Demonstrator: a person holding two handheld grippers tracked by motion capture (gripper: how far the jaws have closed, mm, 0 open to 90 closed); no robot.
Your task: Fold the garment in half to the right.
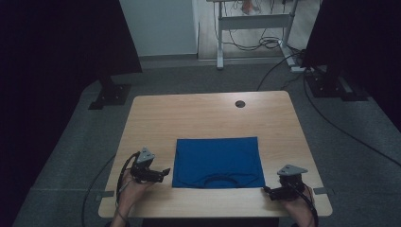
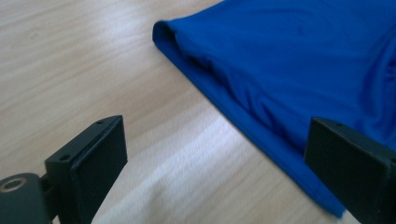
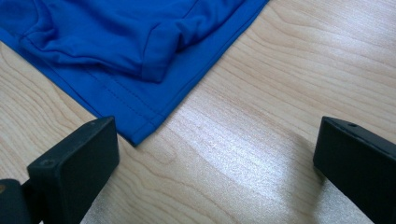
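Note:
A folded blue garment (image 1: 217, 161) lies flat on the wooden table (image 1: 198, 118), toward the near edge. My left gripper (image 1: 164, 172) sits just left of its near left corner, jaws open and pointing at the cloth. In the left gripper view the folded blue edge (image 2: 261, 93) runs diagonally ahead of the open left gripper (image 2: 219, 163), passing in front of the right jaw. My right gripper (image 1: 267, 191) rests at the garment's near right corner, open. The right gripper view shows that hemmed corner (image 3: 135, 126) just ahead of the left jaw of the right gripper (image 3: 217, 158), with bare wood between the jaws.
A small round dark hole (image 1: 240, 103) sits near the table's far edge. Dark stands (image 1: 111, 92) and cables (image 1: 331, 123) lie on the grey floor around the table. A desk frame (image 1: 250, 28) stands farther back.

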